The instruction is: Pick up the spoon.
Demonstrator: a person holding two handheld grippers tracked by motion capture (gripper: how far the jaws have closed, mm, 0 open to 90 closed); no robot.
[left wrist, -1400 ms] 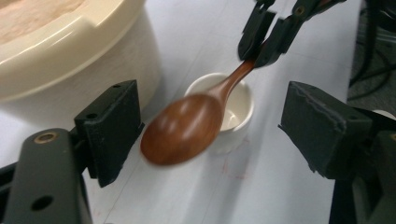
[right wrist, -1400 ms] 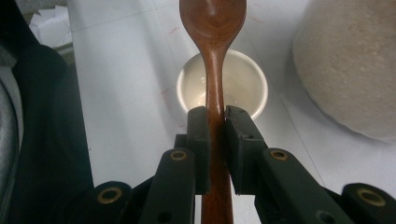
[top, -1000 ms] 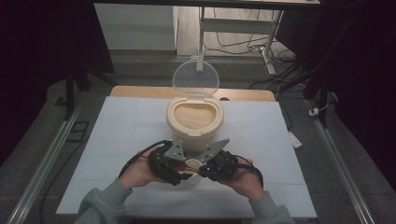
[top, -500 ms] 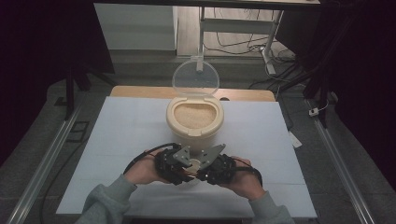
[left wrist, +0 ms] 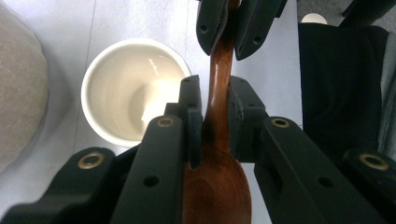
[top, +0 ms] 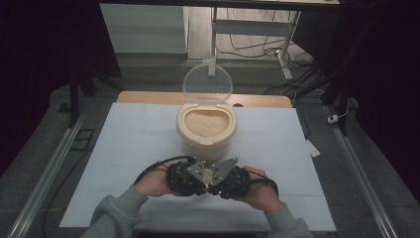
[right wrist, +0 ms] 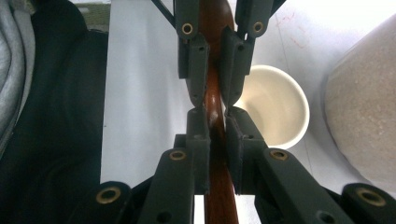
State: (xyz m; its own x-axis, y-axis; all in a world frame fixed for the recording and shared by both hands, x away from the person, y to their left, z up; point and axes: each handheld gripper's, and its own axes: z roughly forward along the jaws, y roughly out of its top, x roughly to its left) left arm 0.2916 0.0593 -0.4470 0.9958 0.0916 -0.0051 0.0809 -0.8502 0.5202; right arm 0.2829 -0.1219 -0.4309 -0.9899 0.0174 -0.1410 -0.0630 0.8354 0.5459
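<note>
A glossy, reddish-brown wooden spoon (left wrist: 219, 154) with a slender curved handle and a broad rounded bowl is held between both grippers, above the white table (top: 124, 148) near its front edge. In the left gripper view, the left gripper (left wrist: 211, 100) has its jaws closed narrowly on the neck where the handle widens into the bowl. In the right gripper view, the right gripper (right wrist: 214, 128) clamps the handle further along, jaw tips almost meeting the other pair. A small cream ceramic cup (left wrist: 126, 88) stands empty on the table just below the spoon. Behind it sits a beige rice container (top: 206, 130), its clear round lid (top: 207, 83) raised upright. No readable writing or brand marks appear.
</note>
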